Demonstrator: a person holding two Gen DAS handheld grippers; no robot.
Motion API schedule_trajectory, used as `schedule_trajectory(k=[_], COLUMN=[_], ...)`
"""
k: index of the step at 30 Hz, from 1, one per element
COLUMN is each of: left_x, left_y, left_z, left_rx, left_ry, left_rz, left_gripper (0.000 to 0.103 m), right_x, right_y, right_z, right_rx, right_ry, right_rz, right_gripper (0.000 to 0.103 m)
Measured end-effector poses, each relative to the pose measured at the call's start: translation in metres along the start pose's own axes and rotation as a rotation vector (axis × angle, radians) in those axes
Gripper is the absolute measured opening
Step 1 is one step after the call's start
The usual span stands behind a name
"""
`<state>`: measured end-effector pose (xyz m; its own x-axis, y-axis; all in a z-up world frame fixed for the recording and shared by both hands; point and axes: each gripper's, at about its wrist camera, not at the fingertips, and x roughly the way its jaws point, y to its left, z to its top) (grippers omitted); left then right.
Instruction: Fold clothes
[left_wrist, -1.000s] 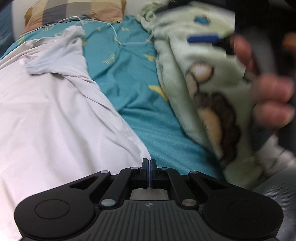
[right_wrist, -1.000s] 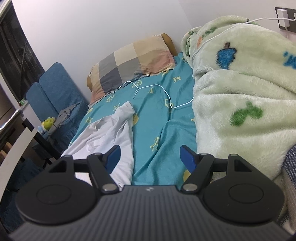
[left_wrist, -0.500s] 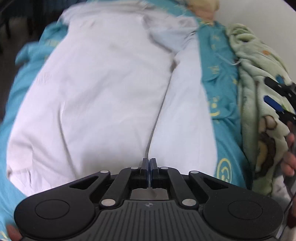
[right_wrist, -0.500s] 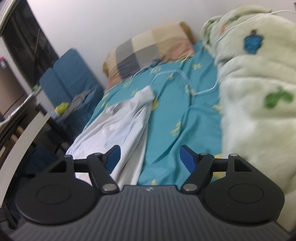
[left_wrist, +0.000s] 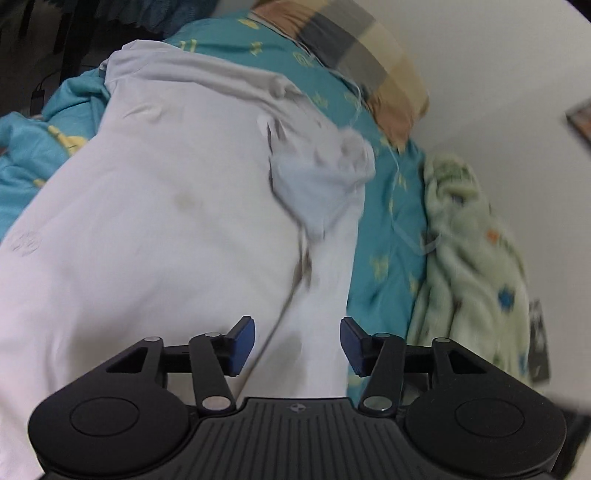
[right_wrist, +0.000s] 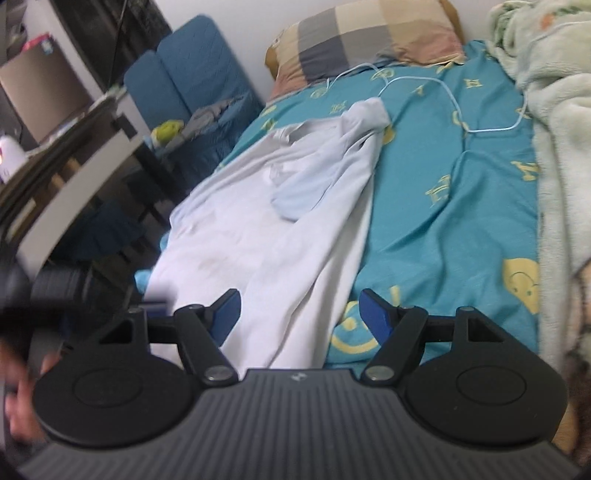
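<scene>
- Left wrist view: white garment spread across the teal bedsheet, one side folded over the body, a crumpled pale-blue sleeve or collar bunched near the top.
- Left gripper poised above the lower part of the garment, jaws just opened and now standing apart, nothing between the blue pads.
- Likely light, limp and easily creased; a faint stain near the middle; best taken at a hem or along the folded edge, where cloth lies doubled.
- Checked pillow at the head of the bed, green fleece blanket heaped along the wall side, a thin white cable trailing over the sheet between garment and blanket.
- Right wrist view: same white garment lying on the side of the bed toward the room, lower edge reaching in between the right gripper pads, jaws spread wide and holding nothing.
- Cable looped just beyond the raised sleeve, liable to snag if that end is dragged.
- Blue chair and a desk edge beside the bed, well clear; blanket crowding the wall side, narrowing the room for folding.
</scene>
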<state>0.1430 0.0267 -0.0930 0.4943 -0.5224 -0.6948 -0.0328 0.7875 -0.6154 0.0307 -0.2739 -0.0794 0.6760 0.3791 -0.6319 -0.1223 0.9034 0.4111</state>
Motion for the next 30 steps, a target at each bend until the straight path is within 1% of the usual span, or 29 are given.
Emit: schedule_trajectory(k=[1, 2, 4, 7, 9, 10, 12, 13, 14, 16, 18, 19, 21, 22, 24, 27, 28, 30], left_x=[0.014, 0.029, 0.060, 0.108, 0.138, 0.151, 0.170, 0.173, 0.174, 0.166, 0.151, 0.142, 0.129, 0.128, 0.135, 0.138, 0.136, 0.132], left_y=[0.001, 0.002, 0.005, 0.011, 0.015, 0.017, 0.022, 0.021, 0.018, 0.008, -0.003, -0.006, -0.006, -0.003, 0.013, 0.037, 0.036, 0.035], left_z=[0.013, 0.025, 0.046, 0.071, 0.085, 0.089, 0.096, 0.098, 0.101, 0.106, 0.109, 0.111, 0.114, 0.115, 0.115, 0.108, 0.108, 0.110], left_rx=[-0.022, -0.044, -0.073, -0.097, -0.118, -0.134, -0.175, -0.175, -0.159, -0.096, -0.024, 0.009, 0.060, 0.077, 0.059, -0.001, 0.004, 0.013], left_ry=[-0.022, -0.043, -0.074, -0.103, -0.118, -0.117, -0.109, -0.108, -0.112, -0.132, -0.140, -0.140, -0.149, -0.140, -0.079, -0.017, -0.017, -0.019], left_rz=[-0.010, -0.021, -0.029, -0.024, -0.013, -0.003, -0.023, -0.032, -0.037, -0.049, -0.057, -0.033, 0.041, 0.095, 0.179, 0.164, 0.144, 0.105], left_gripper=[0.057, 0.061, 0.063, 0.063, 0.061, 0.058, 0.040, 0.012, 0.006, 0.005, 0.004, 0.004, 0.004, 0.004, 0.004, 0.005, 0.005, 0.018], right_x=[0.004, 0.008, 0.017, 0.030, 0.035, 0.038, 0.046, 0.049, 0.053, 0.059, 0.063, 0.065, 0.072, 0.077, 0.082, 0.082, 0.080, 0.077], right_y=[0.003, 0.005, 0.007, 0.012, 0.016, 0.019, 0.023, 0.025, 0.028, 0.034, 0.041, 0.044, 0.048, 0.050, 0.053, 0.058, 0.058, 0.058], right_z=[-0.001, -0.002, -0.004, -0.010, -0.014, -0.015, -0.016, -0.017, -0.018, -0.021, -0.024, -0.027, -0.032, -0.034, -0.039, -0.043, -0.044, -0.044], right_rx=[-0.009, -0.015, -0.021, -0.047, -0.078, -0.091, -0.108, -0.118, -0.128, -0.157, -0.196, -0.217, -0.251, -0.262, -0.289, -0.337, -0.338, -0.334], right_ry=[0.007, 0.014, 0.025, 0.066, 0.076, 0.081, 0.101, 0.117, 0.133, 0.166, 0.195, 0.213, 0.265, 0.296, 0.339, 0.349, 0.349, 0.350], right_rz=[0.001, 0.004, 0.012, 0.023, 0.053, 0.068, 0.100, 0.121, 0.141, 0.167, 0.177, 0.173, 0.156, 0.151, 0.141, 0.127, 0.128, 0.131], right_gripper=[0.073, 0.073, 0.073, 0.073, 0.073, 0.073, 0.073, 0.073, 0.073, 0.073, 0.075, 0.075, 0.075, 0.075, 0.075, 0.075, 0.075, 0.075])
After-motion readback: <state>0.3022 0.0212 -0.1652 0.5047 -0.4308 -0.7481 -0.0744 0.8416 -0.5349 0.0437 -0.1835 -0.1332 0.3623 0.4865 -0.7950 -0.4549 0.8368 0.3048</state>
